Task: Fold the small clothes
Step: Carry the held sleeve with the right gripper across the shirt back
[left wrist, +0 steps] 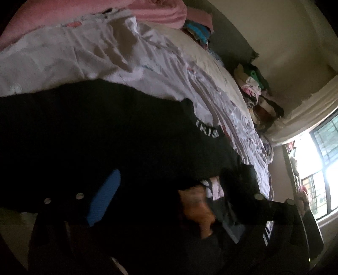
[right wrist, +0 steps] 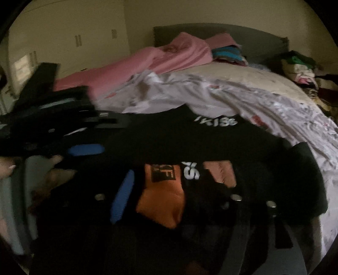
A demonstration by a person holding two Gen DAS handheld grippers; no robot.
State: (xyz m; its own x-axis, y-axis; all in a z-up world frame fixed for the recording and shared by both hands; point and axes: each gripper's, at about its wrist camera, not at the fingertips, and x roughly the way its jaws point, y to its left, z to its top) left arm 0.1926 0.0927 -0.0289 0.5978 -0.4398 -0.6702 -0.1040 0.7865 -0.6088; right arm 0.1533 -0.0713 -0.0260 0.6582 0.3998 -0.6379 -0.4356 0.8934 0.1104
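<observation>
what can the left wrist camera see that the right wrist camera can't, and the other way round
Only the left wrist view shows the bright barred window at the far right. Only the right wrist view shows the wall cupboards and the left gripper seen from outside, reaching in from the left. Both show the black garment with white lettering, the pink blanket and the rumpled pale sheet.

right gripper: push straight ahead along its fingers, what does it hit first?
Most likely the black garment on the bed, at its orange panel. The right gripper has nothing between its open fingers. Depth is unclear in the blur.
</observation>
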